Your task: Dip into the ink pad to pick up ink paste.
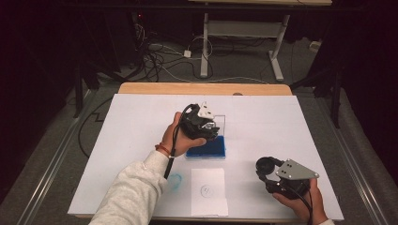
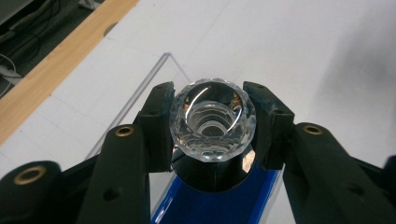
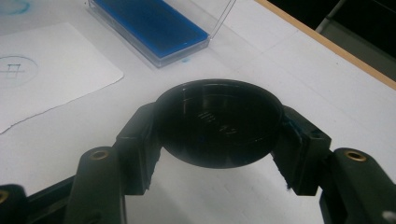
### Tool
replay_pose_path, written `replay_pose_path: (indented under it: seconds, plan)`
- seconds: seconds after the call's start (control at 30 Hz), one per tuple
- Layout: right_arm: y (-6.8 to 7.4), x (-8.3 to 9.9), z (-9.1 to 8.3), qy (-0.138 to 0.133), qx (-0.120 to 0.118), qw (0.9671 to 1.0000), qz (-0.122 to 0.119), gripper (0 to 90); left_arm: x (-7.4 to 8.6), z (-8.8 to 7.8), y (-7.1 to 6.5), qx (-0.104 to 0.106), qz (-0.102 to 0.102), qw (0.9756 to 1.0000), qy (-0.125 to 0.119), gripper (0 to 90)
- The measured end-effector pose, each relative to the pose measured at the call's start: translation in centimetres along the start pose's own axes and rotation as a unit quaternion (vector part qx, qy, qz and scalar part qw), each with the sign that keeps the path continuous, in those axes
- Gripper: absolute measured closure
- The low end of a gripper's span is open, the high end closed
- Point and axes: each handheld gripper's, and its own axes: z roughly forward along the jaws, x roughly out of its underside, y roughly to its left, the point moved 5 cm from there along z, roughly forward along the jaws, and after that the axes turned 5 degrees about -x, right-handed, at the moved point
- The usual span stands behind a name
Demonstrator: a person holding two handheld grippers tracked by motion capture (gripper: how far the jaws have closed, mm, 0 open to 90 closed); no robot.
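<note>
White sheet (image 1: 141, 122) covers the table (image 1: 202, 88); dark floor with cables (image 1: 159, 56) beyond the far edge.

Left gripper (image 1: 205, 125) is mid-table, held above the ink pad (image 1: 206, 149). Its jaws are clamped on a stamp (image 2: 212, 122): faceted clear knob between the pads, dark body below it. In the left gripper view the stamp hangs over the pad's blue surface (image 2: 205, 205), and whether it touches can't be told. The pad's clear lid (image 1: 220, 123) stands up at its far side.

Right gripper (image 1: 271, 174) is near-right, low over the sheet, well apart from the pad. Its jaws are closed on a black round cap (image 3: 218, 122), pads pressing on both sides, open side facing the camera.

Paper slip (image 1: 209, 191) lies near the front edge, between the two hands, with a faint round print (image 1: 207, 190) on it. Blue smudge (image 1: 174, 182) sits on the sheet just left of the slip.
</note>
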Motion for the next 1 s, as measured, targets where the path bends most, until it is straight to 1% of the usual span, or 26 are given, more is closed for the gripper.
replay_pose_path:
  seconds: [0.07,0.2,0.3,0.33,0.47,0.53,0.6,0.7,0.73,0.9,0.93,1.0]
  plan:
    - [0.0,0.0,0.1,0.002,-0.001,1.0000,-0.001,38.7,-0.5,-0.4,0.0,0.002,0.006,1.0000,-0.003,54.6]
    - [0.1,0.1,0.1,0.004,-0.002,1.0000,-0.001,38.7,-1.4,-1.1,0.1,0.005,0.011,0.9999,-0.010,54.6]
    - [0.1,0.1,0.2,0.005,-0.002,1.0000,-0.003,38.7,-1.5,-1.0,-0.1,0.012,0.016,0.9998,-0.006,54.6]
    - [0.1,0.1,0.2,0.006,-0.002,1.0000,-0.002,38.8,-1.4,-0.9,-0.2,0.013,0.014,0.9998,-0.004,54.6]
    - [0.1,0.1,0.2,0.006,-0.005,1.0000,-0.002,38.7,-0.5,0.3,-0.5,0.020,0.010,0.9997,0.005,54.6]
    - [0.1,0.1,0.2,0.007,-0.004,1.0000,0.000,38.7,0.1,1.0,-0.8,0.030,0.006,0.9995,0.006,54.5]
    - [0.1,0.2,0.2,0.008,-0.005,1.0000,-0.002,38.7,0.7,1.8,-1.1,0.032,0.006,0.9994,0.011,54.6]
    - [0.2,0.2,0.3,0.010,-0.004,0.9999,0.003,38.7,1.7,2.9,-1.5,0.029,0.011,0.9992,0.027,54.6]
    - [0.2,0.2,0.3,0.010,-0.005,0.9999,0.003,38.7,2.0,3.2,-1.6,0.031,0.010,0.9990,0.030,54.6]
    - [0.2,0.3,0.5,0.013,-0.007,0.9999,-0.003,38.7,3.3,4.2,-1.8,0.040,0.001,0.9984,0.038,54.6]
    - [0.2,0.3,0.5,0.013,-0.007,0.9999,-0.003,38.7,3.5,4.2,-1.8,0.038,0.000,0.9985,0.040,54.6]
    - [0.1,0.4,0.5,0.014,-0.006,0.9999,-0.003,38.7,3.8,4.3,-1.8,0.040,-0.004,0.9985,0.038,54.6]
